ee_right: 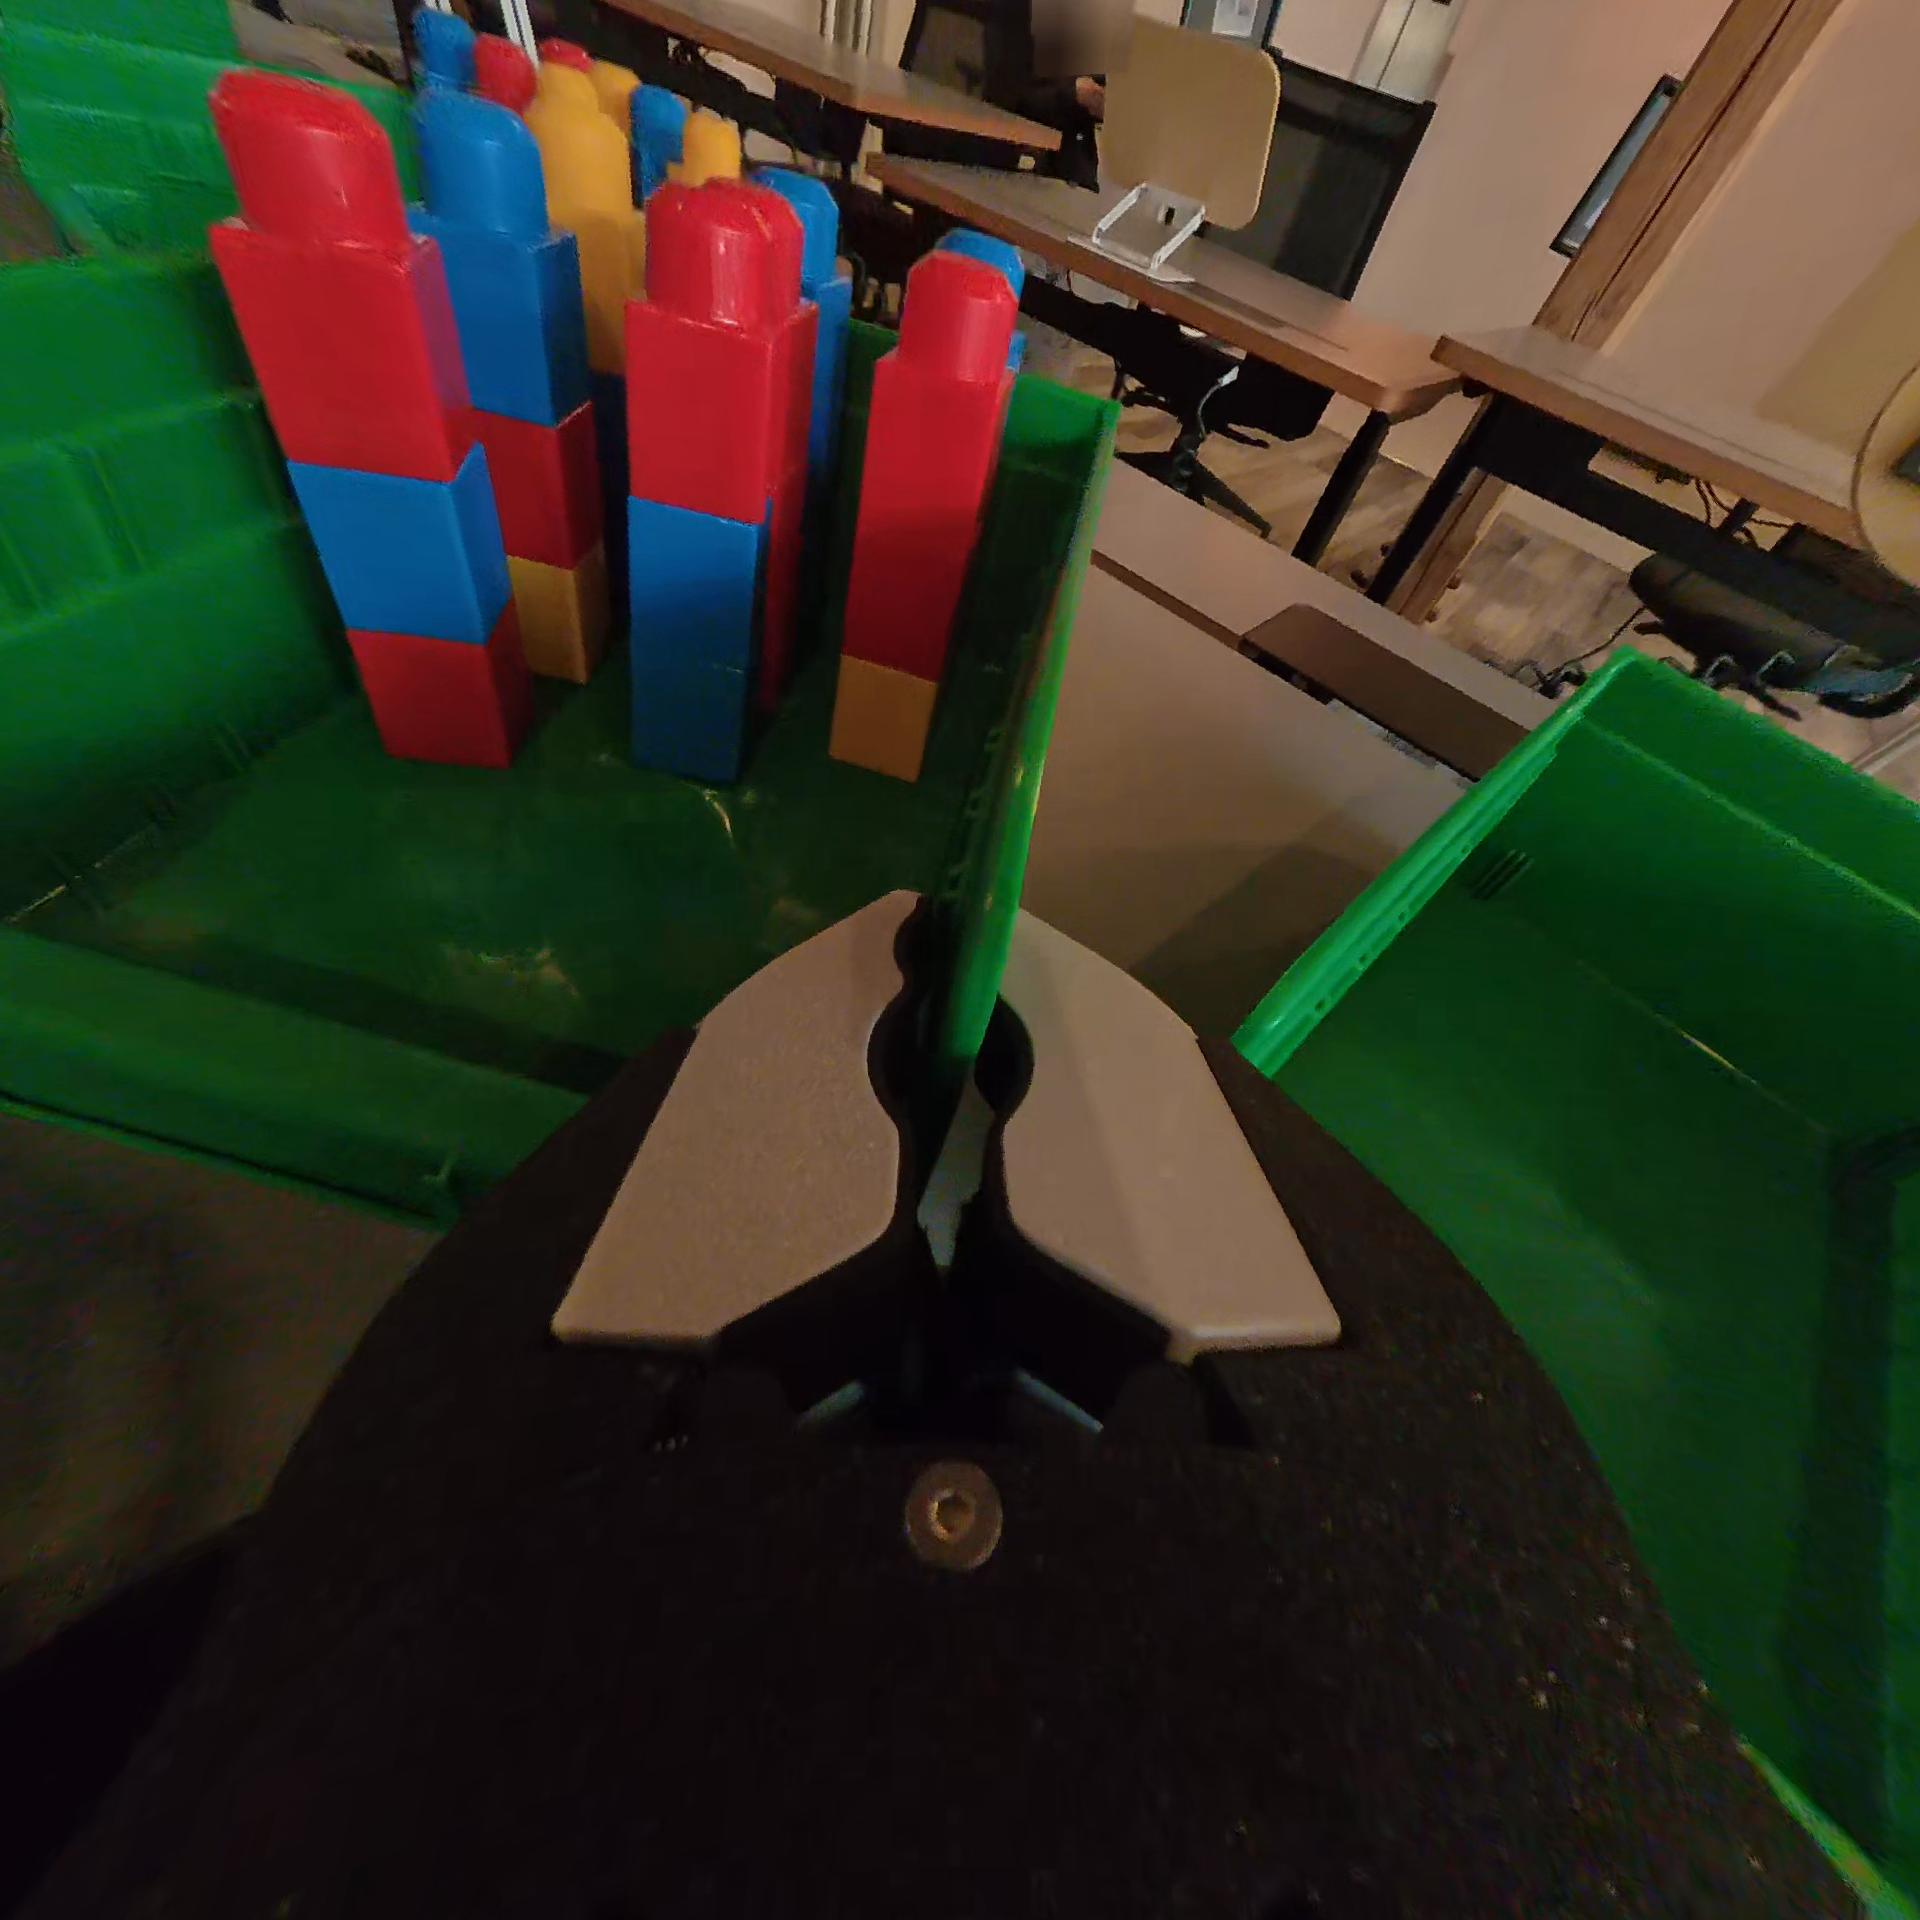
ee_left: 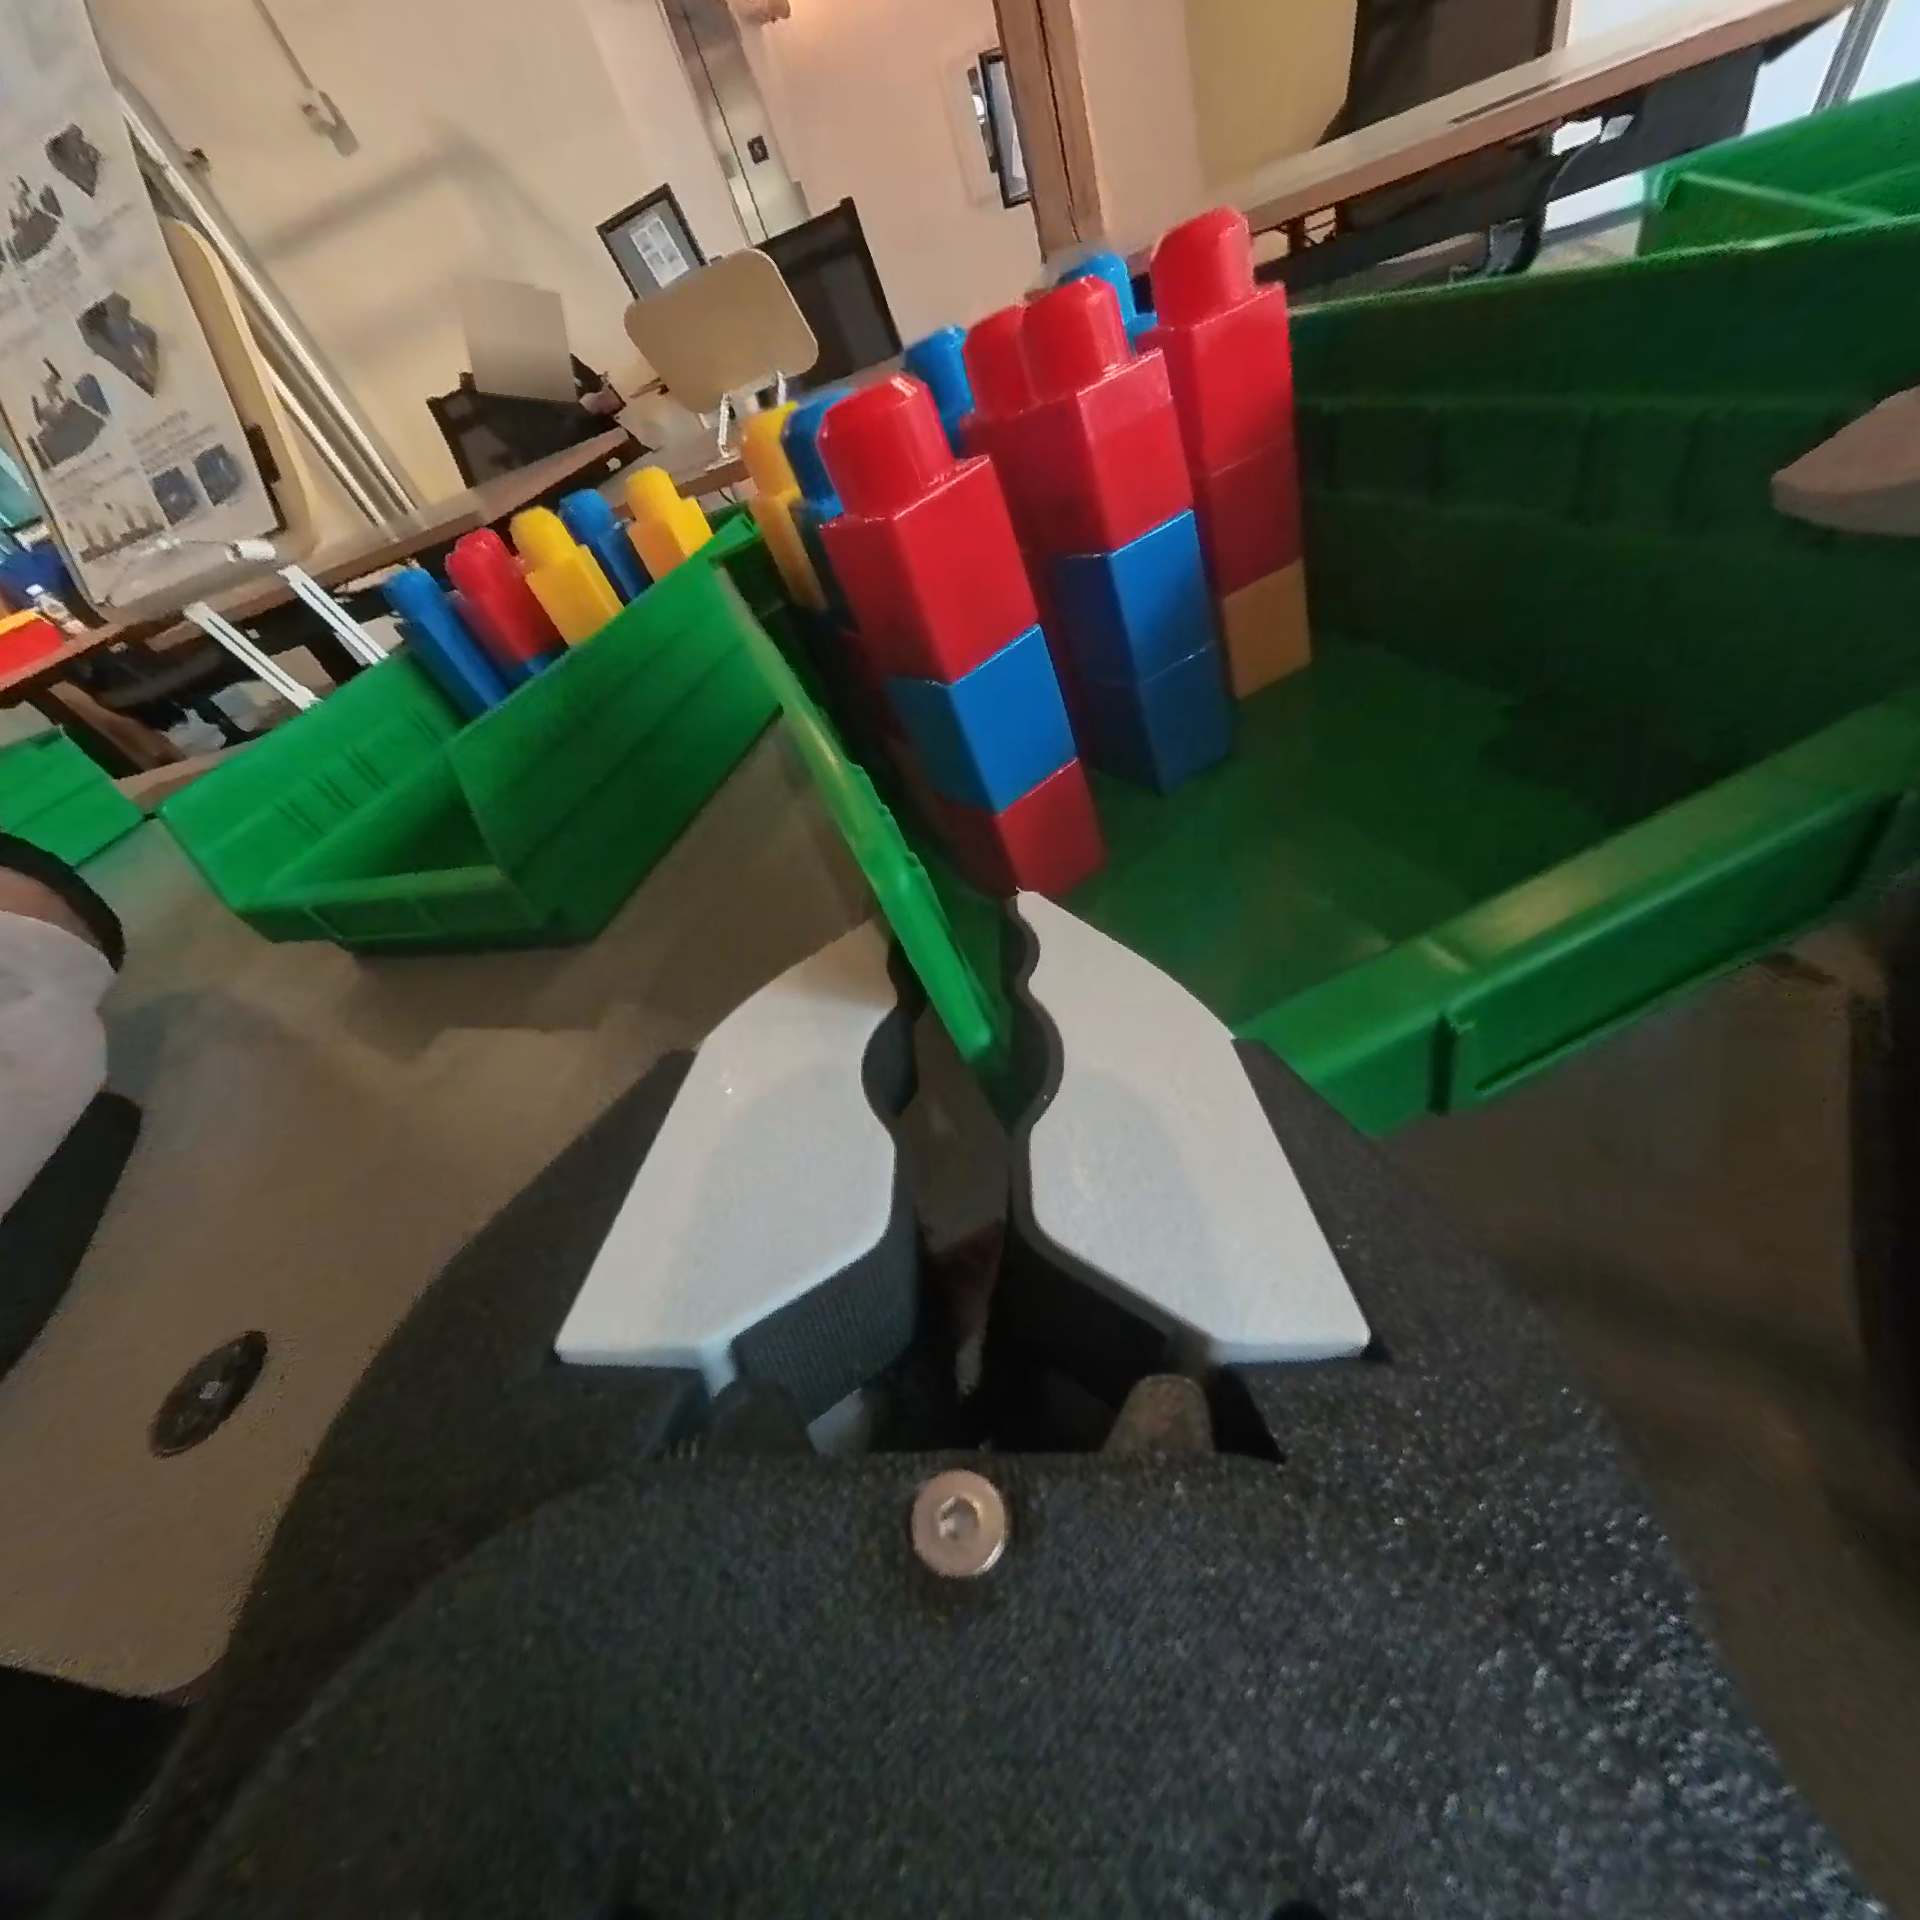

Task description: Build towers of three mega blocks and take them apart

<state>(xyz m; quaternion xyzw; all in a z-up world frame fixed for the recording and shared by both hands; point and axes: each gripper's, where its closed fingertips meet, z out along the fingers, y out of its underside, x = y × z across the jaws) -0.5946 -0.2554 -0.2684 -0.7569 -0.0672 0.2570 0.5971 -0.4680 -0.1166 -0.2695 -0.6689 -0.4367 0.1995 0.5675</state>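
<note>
You're pinching the glossy green bin's point(ee_left: 1558, 935) thin plastic walls with both grippers, left point(ee_left: 961, 977) and right point(ee_right: 961, 935); chunky stacked towers point(ee_right: 416, 436) are standing inside.

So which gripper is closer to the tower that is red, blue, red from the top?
Left. The left gripper is shut on a side wall of the green bin, right beside that tower. The right gripper is shut on the opposite wall, across the bin from it.
</note>
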